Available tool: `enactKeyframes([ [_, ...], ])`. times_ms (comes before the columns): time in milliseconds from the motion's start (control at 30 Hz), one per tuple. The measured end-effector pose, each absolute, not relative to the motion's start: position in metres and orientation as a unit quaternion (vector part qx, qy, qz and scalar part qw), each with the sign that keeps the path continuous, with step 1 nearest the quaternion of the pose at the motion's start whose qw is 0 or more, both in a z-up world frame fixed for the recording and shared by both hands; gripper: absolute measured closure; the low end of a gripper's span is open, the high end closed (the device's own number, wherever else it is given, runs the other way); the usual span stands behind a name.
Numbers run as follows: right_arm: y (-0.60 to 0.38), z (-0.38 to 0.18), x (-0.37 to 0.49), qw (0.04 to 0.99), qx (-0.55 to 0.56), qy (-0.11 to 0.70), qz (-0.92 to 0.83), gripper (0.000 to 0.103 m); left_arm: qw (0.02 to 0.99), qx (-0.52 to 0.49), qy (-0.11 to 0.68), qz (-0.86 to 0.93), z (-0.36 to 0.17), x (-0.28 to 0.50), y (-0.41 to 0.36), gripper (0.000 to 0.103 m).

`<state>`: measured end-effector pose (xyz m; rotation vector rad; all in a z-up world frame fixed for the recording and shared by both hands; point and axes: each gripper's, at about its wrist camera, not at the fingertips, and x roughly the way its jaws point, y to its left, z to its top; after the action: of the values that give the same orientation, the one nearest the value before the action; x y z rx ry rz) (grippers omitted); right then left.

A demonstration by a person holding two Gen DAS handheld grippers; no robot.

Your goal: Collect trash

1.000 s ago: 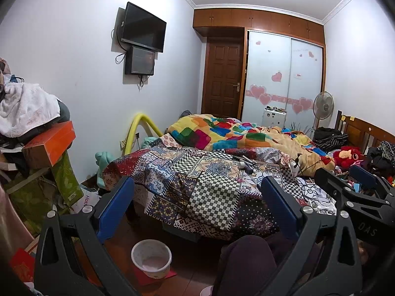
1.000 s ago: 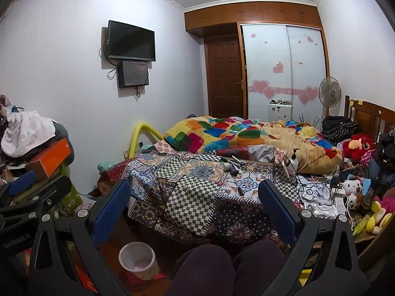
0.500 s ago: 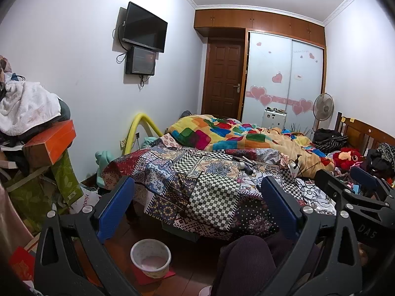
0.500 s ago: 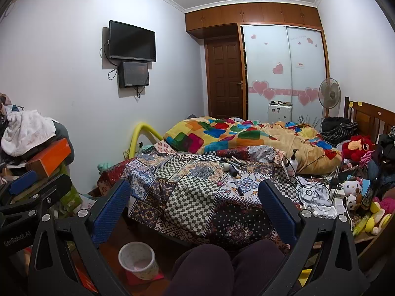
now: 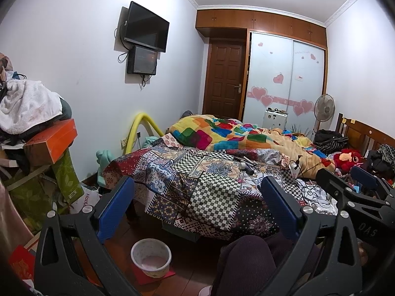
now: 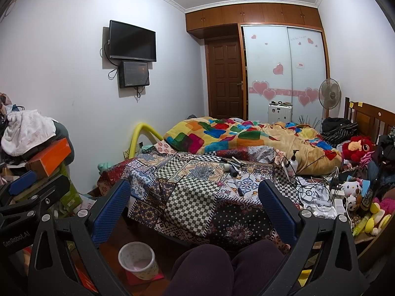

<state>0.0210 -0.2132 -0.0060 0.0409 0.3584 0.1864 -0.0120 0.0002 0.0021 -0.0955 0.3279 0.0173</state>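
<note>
A small white waste bin stands on the brown floor in front of the bed, on a red mat. Small loose items, pens and tubes, lie on the patchwork bedspread. My left gripper is open with nothing between its blue pads, held above the floor and facing the bed. My right gripper is open and empty too, to the right of the left one. The person's knees in dark trousers fill the bottom of both views.
A pile of boxes and clothes with an orange box crowds the left wall. Cables, a pump bottle and plush toys clutter the bed's right side. A fan, white suitcase and wardrobe stand at the far end.
Both views have drifted only slightly; the grippers stay open and empty, and nothing on the bed or floor has moved.
</note>
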Motion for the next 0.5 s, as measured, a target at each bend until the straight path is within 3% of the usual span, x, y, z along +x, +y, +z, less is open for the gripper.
enactKeyframes([
  [500, -0.2117, -0.0019, 0.0223, 0.979, 0.015, 0.18, 0.091, 0.0, 0.985, -0.05, 0.164, 0.009, -0.0002, -0.009, 0.0045, 0.0],
])
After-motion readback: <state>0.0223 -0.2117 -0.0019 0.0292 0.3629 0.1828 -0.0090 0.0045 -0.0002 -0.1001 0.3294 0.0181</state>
